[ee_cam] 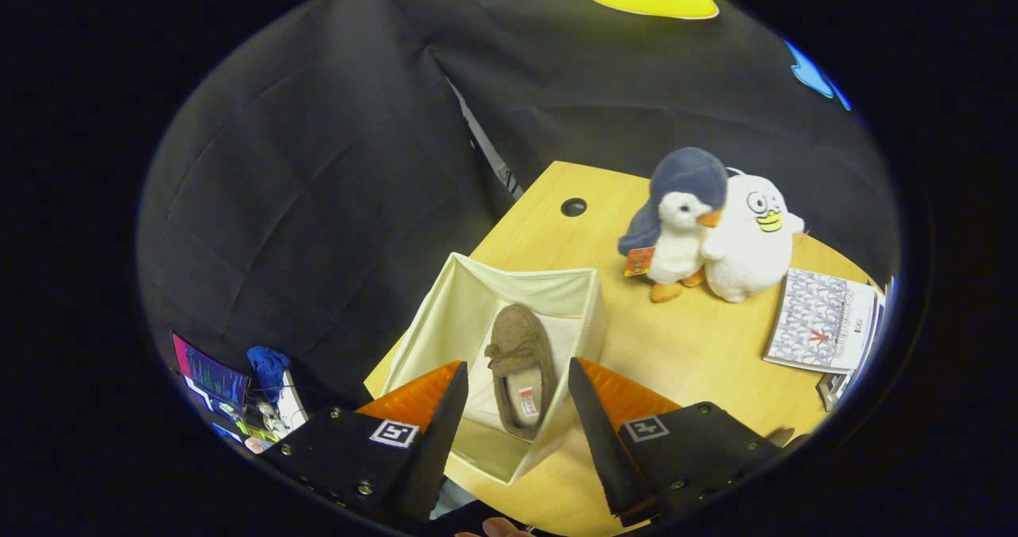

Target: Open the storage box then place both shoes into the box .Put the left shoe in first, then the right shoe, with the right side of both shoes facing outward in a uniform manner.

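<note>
Gripper spread wide and empty above the open cream fabric storage box.

Its two fingers hang apart, gripping nothing, with one brown fuzzy slipper seen between them, lying inside the box on the light wooden table. Beyond the box, a blue-and-white plush penguin leans against a white plush bird. Beside them lies a patterned booklet, and a round cable hole sits near the far table edge.
</note>
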A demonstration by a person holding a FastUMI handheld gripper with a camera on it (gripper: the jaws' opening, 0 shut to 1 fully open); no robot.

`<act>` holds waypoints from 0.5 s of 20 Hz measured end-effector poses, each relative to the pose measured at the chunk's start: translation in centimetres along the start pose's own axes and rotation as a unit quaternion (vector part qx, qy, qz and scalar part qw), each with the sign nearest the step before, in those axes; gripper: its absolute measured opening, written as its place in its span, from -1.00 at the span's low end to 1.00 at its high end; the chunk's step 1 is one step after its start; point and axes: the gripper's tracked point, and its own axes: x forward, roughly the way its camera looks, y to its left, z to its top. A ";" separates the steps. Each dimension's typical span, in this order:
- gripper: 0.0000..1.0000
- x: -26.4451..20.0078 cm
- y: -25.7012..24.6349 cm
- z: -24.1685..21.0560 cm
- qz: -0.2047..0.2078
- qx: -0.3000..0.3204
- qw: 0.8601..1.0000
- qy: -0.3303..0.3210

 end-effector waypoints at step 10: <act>0.57 -8.6 -11.9 -5.8 -0.089 0.102 0.989 -0.062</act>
